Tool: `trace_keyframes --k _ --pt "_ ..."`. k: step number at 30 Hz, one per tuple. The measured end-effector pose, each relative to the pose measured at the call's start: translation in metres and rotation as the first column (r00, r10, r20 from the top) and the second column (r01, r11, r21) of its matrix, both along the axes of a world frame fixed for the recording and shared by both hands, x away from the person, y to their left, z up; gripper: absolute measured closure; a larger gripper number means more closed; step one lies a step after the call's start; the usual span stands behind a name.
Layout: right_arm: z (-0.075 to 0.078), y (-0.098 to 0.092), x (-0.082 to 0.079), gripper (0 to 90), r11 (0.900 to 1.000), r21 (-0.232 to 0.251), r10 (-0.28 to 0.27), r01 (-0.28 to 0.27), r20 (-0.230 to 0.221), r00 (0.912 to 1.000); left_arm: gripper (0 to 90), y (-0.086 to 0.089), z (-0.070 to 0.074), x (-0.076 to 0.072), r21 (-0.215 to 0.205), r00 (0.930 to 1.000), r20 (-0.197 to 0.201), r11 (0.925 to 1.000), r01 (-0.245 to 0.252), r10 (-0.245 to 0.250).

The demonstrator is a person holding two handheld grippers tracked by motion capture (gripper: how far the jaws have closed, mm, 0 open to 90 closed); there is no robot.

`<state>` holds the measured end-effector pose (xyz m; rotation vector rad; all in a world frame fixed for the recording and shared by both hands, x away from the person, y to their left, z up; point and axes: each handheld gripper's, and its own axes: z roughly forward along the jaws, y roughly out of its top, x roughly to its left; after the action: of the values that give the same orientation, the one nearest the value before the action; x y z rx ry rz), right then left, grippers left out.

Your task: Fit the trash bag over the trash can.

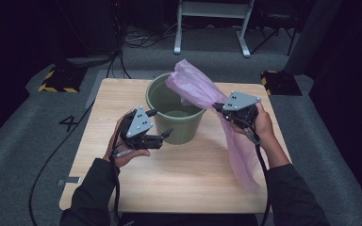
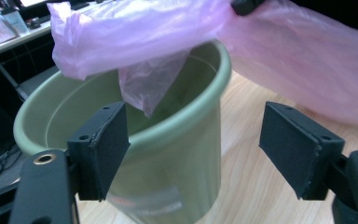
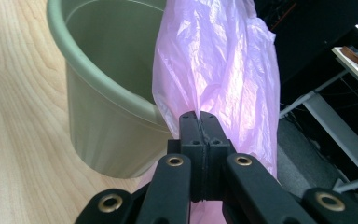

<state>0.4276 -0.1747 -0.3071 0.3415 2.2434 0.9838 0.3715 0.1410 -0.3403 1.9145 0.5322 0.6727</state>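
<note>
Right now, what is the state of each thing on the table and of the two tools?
Green bucket: upright on the table, open top, part of the bag hangs over its rim.
Pink plastic bag: held up, crumpled, its lower end trails on the wooden table.
Right tool: shut on the bag.
Left tool: open, near the bucket's side, holding nothing.
</note>
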Motion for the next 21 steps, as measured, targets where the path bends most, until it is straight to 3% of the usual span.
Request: trace_keyframes --k 4,11,21 --pt "0.000 0.003 -0.001 90.0 1.000 -0.004 0.021 -0.021 -0.002 0.9998 22.9 -0.007 0.012 0.011 -0.008 0.9999 0.011 1.0000 0.003 -0.003" --pt "-0.002 0.009 -0.003 90.0 0.997 -0.033 0.067 -0.067 -0.005 0.9978 20.6 -0.030 0.028 0.024 0.015 0.9991 0.026 0.9994 0.031 -0.032" --pt "-0.003 0.012 -0.005 90.0 0.992 -0.056 0.112 -0.112 -0.011 0.9936 18.5 -0.061 0.038 0.034 0.066 0.9944 0.042 0.9934 0.094 -0.097"
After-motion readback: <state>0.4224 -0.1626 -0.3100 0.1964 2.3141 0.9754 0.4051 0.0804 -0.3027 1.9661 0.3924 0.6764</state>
